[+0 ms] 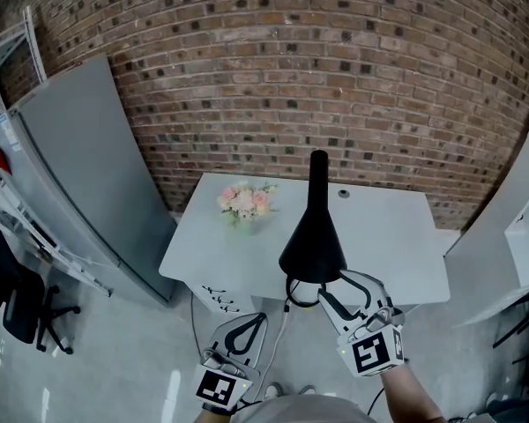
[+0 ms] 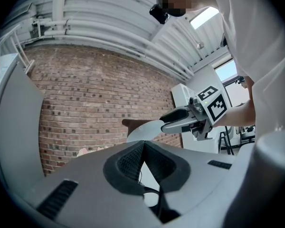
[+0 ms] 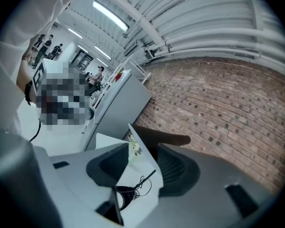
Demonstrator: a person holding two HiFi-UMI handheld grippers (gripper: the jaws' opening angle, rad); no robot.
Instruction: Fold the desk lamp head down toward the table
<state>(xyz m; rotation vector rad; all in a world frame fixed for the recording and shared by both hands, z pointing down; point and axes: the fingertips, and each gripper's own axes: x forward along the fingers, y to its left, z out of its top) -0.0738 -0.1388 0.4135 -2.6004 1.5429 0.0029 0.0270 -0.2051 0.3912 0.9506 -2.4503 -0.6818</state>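
The desk lamp stands on the white table (image 1: 397, 236). Its black cone head (image 1: 313, 241) points toward me and its neck (image 1: 318, 170) rises behind it. My right gripper (image 1: 335, 282) is open, with its fingertips at the lower right rim of the lamp head. In the right gripper view the dark lamp (image 3: 164, 139) lies just beyond the spread jaws (image 3: 143, 148). In the left gripper view the right gripper (image 2: 180, 120) reaches the head's pale underside (image 2: 145, 131). My left gripper (image 1: 263, 317) hangs shut below the table's front edge, holding nothing.
A small pot of pink flowers (image 1: 245, 203) sits on the table left of the lamp. A black cable (image 1: 293, 296) loops at the table's front edge. A grey cabinet (image 1: 88, 174) stands at the left before a brick wall (image 1: 335, 60), and white furniture (image 1: 511, 227) at the right.
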